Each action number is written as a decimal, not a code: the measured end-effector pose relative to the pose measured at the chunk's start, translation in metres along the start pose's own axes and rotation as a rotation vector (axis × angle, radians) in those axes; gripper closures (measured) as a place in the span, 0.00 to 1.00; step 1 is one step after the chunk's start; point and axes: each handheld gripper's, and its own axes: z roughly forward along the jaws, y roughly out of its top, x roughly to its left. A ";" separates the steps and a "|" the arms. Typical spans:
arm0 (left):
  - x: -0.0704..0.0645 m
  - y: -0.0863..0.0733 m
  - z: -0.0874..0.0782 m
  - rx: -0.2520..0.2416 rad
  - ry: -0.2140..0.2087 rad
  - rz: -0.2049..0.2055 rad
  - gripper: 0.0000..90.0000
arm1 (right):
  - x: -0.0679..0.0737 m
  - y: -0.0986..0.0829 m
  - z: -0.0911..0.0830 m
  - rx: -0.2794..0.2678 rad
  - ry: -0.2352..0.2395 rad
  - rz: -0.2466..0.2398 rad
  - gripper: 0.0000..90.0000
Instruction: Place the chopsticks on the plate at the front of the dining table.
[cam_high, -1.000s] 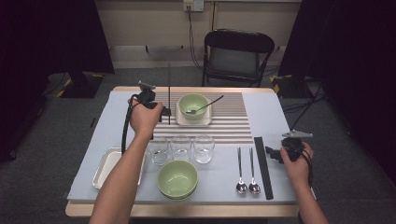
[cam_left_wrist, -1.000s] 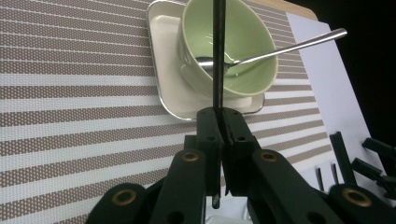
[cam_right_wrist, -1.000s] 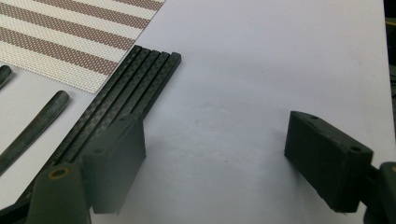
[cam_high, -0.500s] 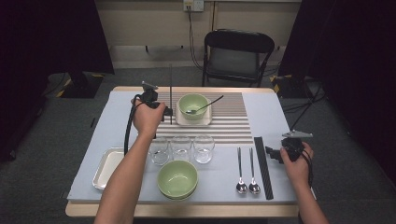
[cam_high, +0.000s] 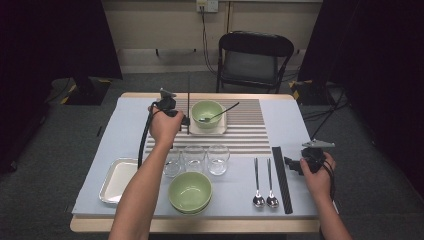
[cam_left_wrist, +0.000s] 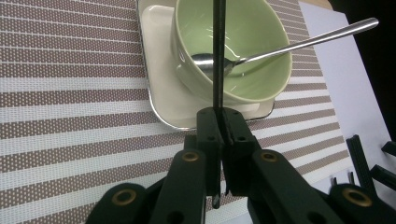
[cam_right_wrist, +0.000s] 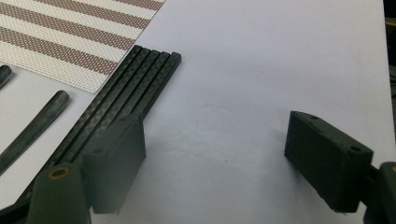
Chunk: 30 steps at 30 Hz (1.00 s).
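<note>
The left arm reached forward over the surface (cam_high: 125, 120), its tongs (cam_left_wrist: 219, 122) clamped on a thin black chopstick (cam_left_wrist: 218, 56) held upright just beside the green bowl (cam_high: 207, 112) with a spoon (cam_left_wrist: 285, 46) on the striped mat (cam_high: 250, 135). The right hand (cam_high: 317, 172) rested low, well away from that bowl, its tongs (cam_right_wrist: 215, 156) spread wide with nothing between them, just beside the black chopsticks (cam_right_wrist: 126, 88) lying flat.

Left gripper (cam_left_wrist: 219, 122): black jaws, brass-coloured pivot bushings and small screws seen on the linkage; black cable looped at the forearm. Right gripper (cam_right_wrist: 233, 154): black blocky pads with screw holes, grey three-cornered plate mounted on top. Forearms bare, no sleeves seen.
</note>
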 end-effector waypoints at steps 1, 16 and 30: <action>0.001 0.000 0.001 0.005 0.002 0.007 0.97 | 0.000 0.000 0.000 0.000 -0.001 0.000 0.22; 0.006 0.001 0.009 0.014 0.036 -0.017 0.97 | 0.000 0.000 0.000 0.000 -0.002 0.000 0.22; 0.009 0.001 0.018 0.028 0.073 -0.025 0.97 | 0.000 0.000 0.000 0.000 -0.001 -0.001 0.22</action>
